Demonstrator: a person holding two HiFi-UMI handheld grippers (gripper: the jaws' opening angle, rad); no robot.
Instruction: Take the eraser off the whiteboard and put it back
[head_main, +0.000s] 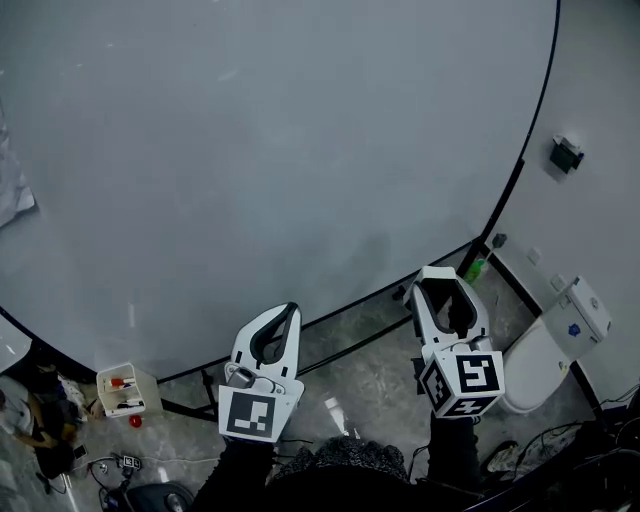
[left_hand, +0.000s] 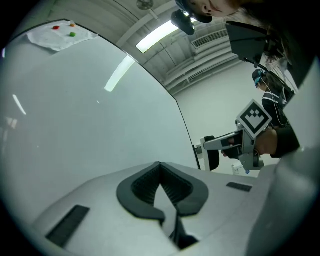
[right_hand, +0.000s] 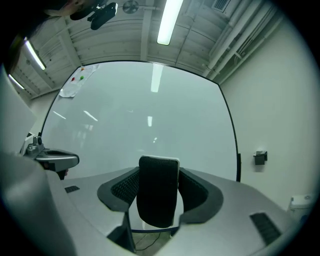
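The whiteboard (head_main: 250, 150) fills most of the head view, its grey surface bare in front of both grippers. My right gripper (head_main: 447, 278) (right_hand: 159, 176) points level at the board's lower right part, a little short of it. It is shut on the black eraser (right_hand: 157, 190) (head_main: 456, 312), which stands upright between the pads. My left gripper (head_main: 289, 310) (left_hand: 160, 170) is to its left, also facing the board, shut with its tips meeting and nothing between them. In the left gripper view the right gripper (left_hand: 216, 150) shows from the side with the dark eraser in it.
A black frame (head_main: 520, 170) edges the board. A sheet with coloured dots (right_hand: 77, 82) hangs at its top left. On the floor stand a green bottle (head_main: 477, 268), a white bin-like unit (head_main: 548, 358) and a white box (head_main: 128, 390). A black fixture (head_main: 566, 153) is on the wall.
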